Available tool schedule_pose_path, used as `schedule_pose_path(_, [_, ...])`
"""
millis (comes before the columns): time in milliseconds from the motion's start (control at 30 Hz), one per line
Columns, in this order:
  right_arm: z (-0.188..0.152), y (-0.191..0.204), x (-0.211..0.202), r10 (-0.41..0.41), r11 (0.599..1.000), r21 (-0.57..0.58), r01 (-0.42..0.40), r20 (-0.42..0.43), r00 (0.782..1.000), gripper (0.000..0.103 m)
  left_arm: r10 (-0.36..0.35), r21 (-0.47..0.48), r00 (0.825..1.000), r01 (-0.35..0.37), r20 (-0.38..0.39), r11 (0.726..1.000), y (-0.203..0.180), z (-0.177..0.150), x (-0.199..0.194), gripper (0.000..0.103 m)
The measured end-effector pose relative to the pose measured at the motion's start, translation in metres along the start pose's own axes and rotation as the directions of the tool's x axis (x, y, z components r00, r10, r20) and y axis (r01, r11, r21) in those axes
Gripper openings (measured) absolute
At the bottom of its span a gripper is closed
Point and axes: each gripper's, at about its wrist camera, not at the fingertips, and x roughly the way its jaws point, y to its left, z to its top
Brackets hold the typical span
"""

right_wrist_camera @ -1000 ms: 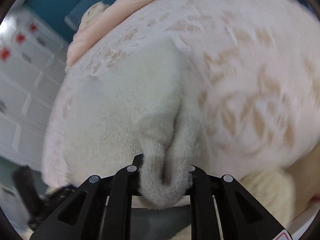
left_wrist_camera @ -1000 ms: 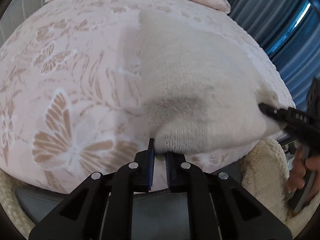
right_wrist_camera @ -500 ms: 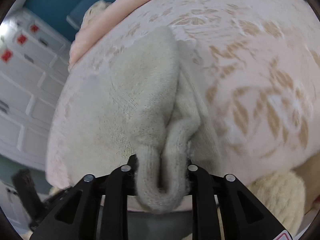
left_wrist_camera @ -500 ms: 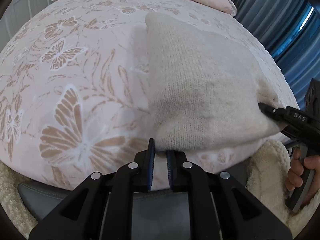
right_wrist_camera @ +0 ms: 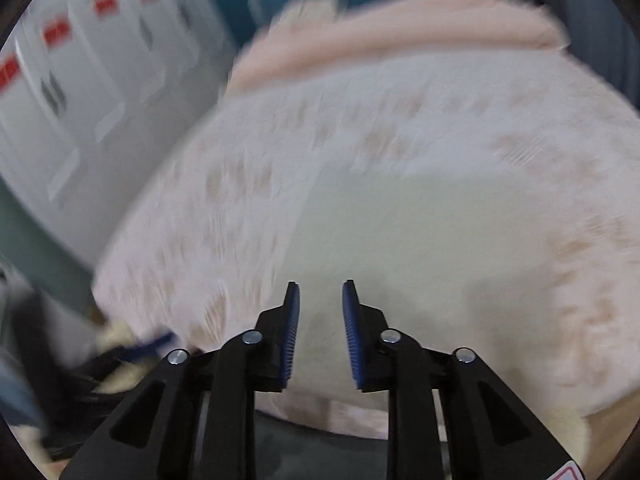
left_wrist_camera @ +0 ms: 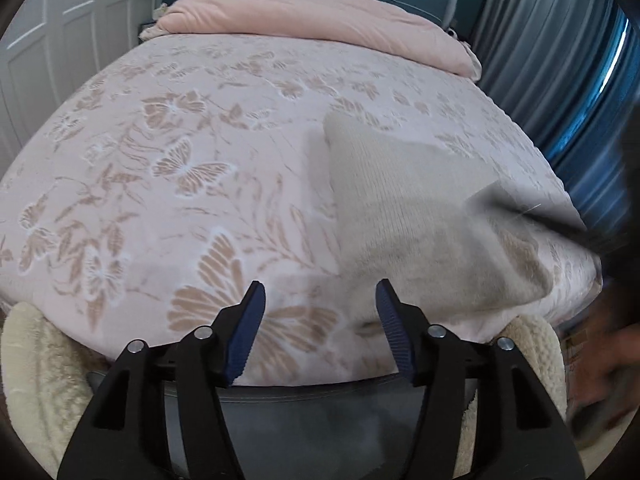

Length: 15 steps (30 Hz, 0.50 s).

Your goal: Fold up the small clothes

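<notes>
Knitwear, a cream sweater (left_wrist_camera: pixel 420 216), lies flat by the bed's (left_wrist_camera: pixel 180 168) near right corner. Left gripper (left_wrist_camera: pixel 318 308) jaws gape wide, empty; right gripper (right_wrist_camera: pixel 320 312) jaws part narrowly, empty.

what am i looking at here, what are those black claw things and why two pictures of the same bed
Those black claws are hand-held grippers, one in each of a person's hands, with no robot involved. Each carries a wide-angle camera looking along its two fingers, so you get one picture per hand.

In the left hand's picture, the left gripper is open and holds nothing. Ahead is a bed with a pink butterfly bedspread, a folded pink blanket at the far end, and a cream knitted garment lying flat near the edge.

The right hand's picture is blurred by motion. The right gripper is also open and empty, with the same garment in front of it.
</notes>
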Motion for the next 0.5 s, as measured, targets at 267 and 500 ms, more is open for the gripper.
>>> schedule_pose_path(267, [-0.011,0.006,0.018,0.067,0.995,0.081,-0.063,-0.051,0.996,0.017,0.021,-0.051,1.000,-0.020,0.011,0.999,0.023,-0.003,-0.005,0.063])
schedule_pose_path(500, [-0.016,0.013,0.058,0.015,0.998,0.064,-0.008,-0.106,0.994,0.019,0.009,-0.023,1.000,-0.009,0.000,1.000,0.013,-0.004,-0.002,0.063])
